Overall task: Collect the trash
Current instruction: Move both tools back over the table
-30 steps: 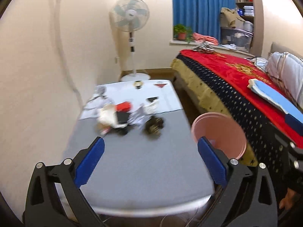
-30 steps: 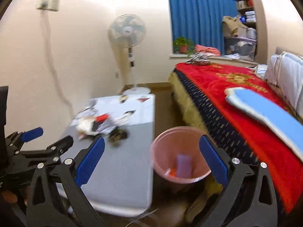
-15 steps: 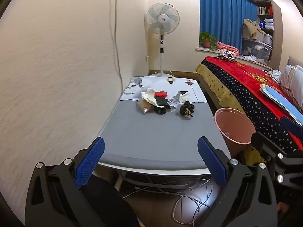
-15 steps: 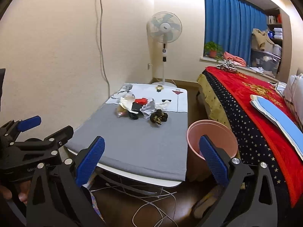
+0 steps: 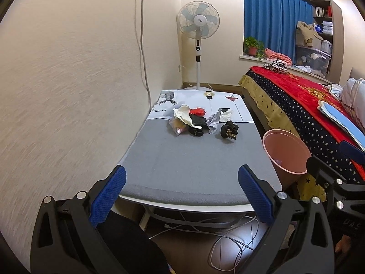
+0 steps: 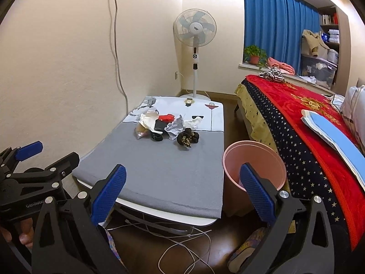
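Left wrist view
- Left hand-held gripper (image 5: 181,189): we see its blue-padded fingers spread wide, grasping nothing, held before the near edge of the bench (image 5: 194,166).
- Trash pile (image 5: 200,122): it lies toward the far end of the bench, where the grey cover meets a white printed cloth; we make out crumpled white paper, a red piece, black scraps and a clear bag.
- Dark crumpled wrapper (image 5: 228,131): just right of the pile, apart from it.
- Pink bin (image 5: 286,151): on the floor between the bench and the bed (image 5: 296,105), close by the bench's right edge.
- Right hand-held gripper (image 5: 337,175): only partly in view at the right border.

Right wrist view
- Right hand-held gripper (image 6: 182,190): released, fingers wide, nothing between them.
- Trash pile (image 6: 164,125): well ahead on the bench (image 6: 159,173).
- Pink bin (image 6: 253,159): behind the right finger; something pale lies inside, though we cannot tell what.
- Left hand-held gripper (image 6: 45,157): at the left border, fingers parted.
- Fan (image 6: 195,32): standing beyond the bench.
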